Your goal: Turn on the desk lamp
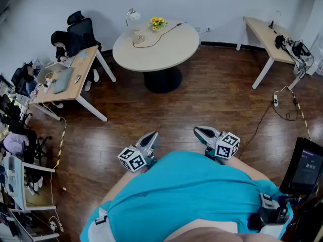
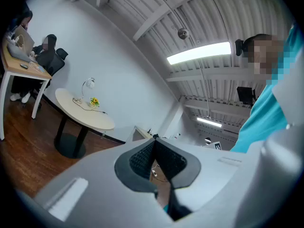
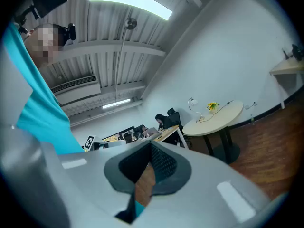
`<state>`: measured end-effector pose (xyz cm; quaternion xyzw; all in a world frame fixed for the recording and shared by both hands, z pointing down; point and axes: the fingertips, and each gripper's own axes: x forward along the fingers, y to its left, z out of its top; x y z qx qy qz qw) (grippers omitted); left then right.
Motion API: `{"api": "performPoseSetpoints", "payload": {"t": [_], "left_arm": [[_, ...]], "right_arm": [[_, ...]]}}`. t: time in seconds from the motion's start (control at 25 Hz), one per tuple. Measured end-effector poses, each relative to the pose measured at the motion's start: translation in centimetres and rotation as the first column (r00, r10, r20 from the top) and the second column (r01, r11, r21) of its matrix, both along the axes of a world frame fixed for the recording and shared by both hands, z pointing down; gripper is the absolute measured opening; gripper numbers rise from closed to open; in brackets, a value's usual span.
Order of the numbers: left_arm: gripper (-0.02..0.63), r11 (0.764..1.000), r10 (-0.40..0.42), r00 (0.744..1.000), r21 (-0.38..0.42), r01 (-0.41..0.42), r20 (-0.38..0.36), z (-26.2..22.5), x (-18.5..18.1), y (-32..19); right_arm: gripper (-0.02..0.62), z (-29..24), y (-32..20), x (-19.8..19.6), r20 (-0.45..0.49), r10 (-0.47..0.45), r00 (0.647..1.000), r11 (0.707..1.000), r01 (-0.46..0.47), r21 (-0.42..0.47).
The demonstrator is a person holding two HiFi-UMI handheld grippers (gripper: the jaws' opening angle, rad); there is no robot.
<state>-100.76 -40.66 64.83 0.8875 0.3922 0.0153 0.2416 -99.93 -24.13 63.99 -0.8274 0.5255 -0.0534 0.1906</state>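
So the left claw [image 1: 151,138] and right claw [image 1: 202,131] are both pinched together, empty. The lamp [image 1: 132,17] sits well ahead, slightly left of the left claw, on the round surface [image 1: 169,48]; left looks nearer.

A round table [image 1: 171,54] stands ahead, near the far wall. The desk lamp [image 1: 132,17] sits on its far left edge, flowers [image 1: 157,22] are just to the lamp's right, and a cable [image 1: 162,34] trails across the top. A desk [image 1: 75,82] with a seated person [image 1: 61,43] behind it lies left. Another desk [image 1: 263,33] is far right. The left gripper [image 1: 153,135] and right gripper [image 1: 198,131] are side by side, well apart from the table.
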Motion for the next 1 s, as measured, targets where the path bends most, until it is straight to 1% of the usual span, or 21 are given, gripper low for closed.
{"api": "performPoseSetpoints", "payload": {"t": [0.24,0.36,0.48,0.6,0.72,0.88,1.0], "left_arm": [[0.02,0.999,0.031,0.999,0.027,-0.03,-0.024,1.2,1.3,3.9],[0.02,0.998,0.047,0.998,0.037,-0.046,-0.035,0.2,1.2,7.6],[0.02,0.999,0.042,0.999,0.026,-0.042,-0.014,-0.7,1.1,11.2],[0.02,0.998,0.062,0.998,0.031,-0.061,-0.032,-0.8,1.7,14.3],[0.02,0.997,0.073,0.997,0.032,-0.072,-0.024,-0.2,2.1,16.9],[0.02,0.994,0.094,0.996,0.047,-0.094,0.006,0.8,1.5,20.5],[0.02,0.997,0.078,0.996,0.022,-0.078,0.034,0.9,2.8,20.7]], "right_arm": [[0.002,1.0,4.1,1.0,-0.019,0.02,1.0,1.0,-0.02,0.008],[0.002,0.1,7.8,0.8,-0.023,0.033,0.999,0.999,-0.032,0.012],[0.002,-0.6,11.5,0.6,-0.022,0.055,0.998,0.998,-0.054,0.023],[0.002,-0.8,14.8,1.1,-0.028,0.071,0.997,0.997,-0.071,0.025],[0.002,-0.9,17.3,1.6,-0.043,0.076,0.996,0.997,-0.075,0.015],[0.002,-0.2,20.3,1.7,-0.043,0.077,0.996,0.997,-0.076,0.009],[0.002,0.4,20.8,2.8,-0.025,0.071,0.997,0.997,-0.071,0.009]]}}
